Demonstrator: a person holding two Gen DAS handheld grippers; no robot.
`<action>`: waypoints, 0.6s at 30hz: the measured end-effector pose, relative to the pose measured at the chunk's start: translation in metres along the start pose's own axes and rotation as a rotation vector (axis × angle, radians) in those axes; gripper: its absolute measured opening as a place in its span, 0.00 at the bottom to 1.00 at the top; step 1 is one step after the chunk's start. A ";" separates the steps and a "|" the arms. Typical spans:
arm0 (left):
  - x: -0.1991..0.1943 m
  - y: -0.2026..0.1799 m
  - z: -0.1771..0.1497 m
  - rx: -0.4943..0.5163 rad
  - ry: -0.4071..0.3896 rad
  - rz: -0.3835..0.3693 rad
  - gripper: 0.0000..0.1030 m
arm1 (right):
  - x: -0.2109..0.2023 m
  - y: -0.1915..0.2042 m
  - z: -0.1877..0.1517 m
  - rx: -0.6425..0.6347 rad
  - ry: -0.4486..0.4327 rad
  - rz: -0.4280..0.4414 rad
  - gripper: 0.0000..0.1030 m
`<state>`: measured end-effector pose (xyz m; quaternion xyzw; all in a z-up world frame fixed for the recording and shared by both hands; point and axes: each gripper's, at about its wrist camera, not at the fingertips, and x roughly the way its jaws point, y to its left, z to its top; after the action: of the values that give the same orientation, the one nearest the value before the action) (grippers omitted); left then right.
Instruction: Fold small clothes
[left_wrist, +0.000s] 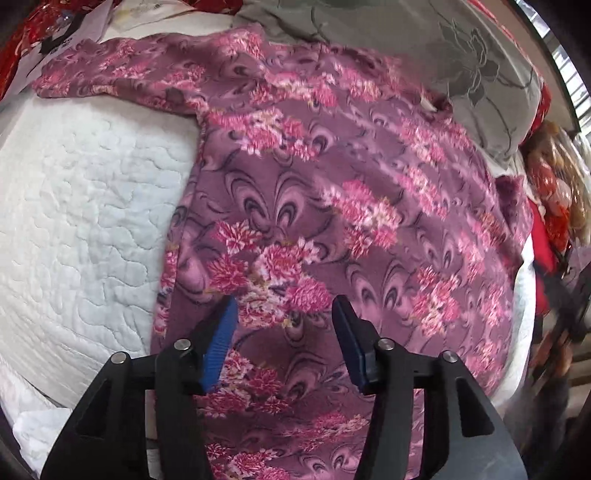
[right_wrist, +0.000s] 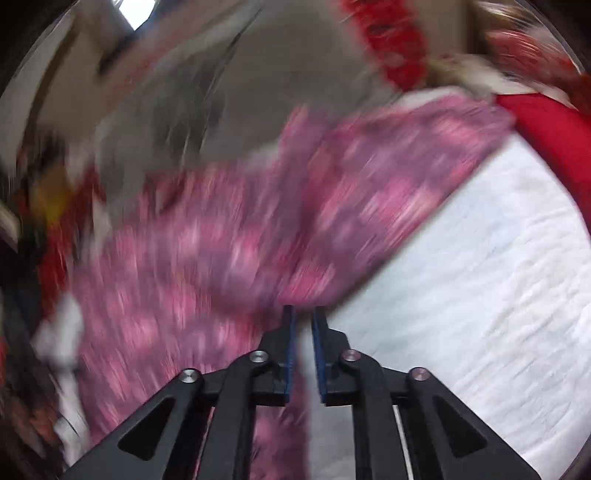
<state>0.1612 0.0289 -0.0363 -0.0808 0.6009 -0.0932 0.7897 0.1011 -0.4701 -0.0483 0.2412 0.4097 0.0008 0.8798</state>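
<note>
Floral garment (left_wrist: 332, 206) on white quilt (left_wrist: 81, 192), grey pillow (left_wrist: 461, 66) beyond

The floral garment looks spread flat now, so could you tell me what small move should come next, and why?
Probably lower the open left gripper onto the floral garment beneath it and pinch there: nothing is between its fingers, and the cloth lies unfolded on the white quilt.

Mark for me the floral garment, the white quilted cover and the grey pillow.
floral garment (left_wrist: 332, 206): left wrist view, middle of its spread body.
white quilted cover (left_wrist: 81, 206): left wrist view, bare stitched area left of the garment.
grey pillow (left_wrist: 469, 62): left wrist view, on its printed flower.
</note>
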 end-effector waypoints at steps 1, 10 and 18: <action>0.000 0.001 -0.001 0.005 -0.004 0.000 0.53 | -0.010 -0.027 0.018 0.093 -0.060 -0.005 0.29; 0.003 -0.011 0.007 0.021 -0.012 -0.028 0.66 | 0.009 -0.184 0.110 0.517 -0.210 -0.189 0.42; -0.001 -0.037 0.069 0.012 -0.091 -0.041 0.66 | 0.072 -0.201 0.173 0.467 -0.260 -0.250 0.37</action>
<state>0.2261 -0.0061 -0.0084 -0.0925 0.5618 -0.1093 0.8148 0.2343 -0.7064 -0.0906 0.3829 0.3092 -0.2328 0.8388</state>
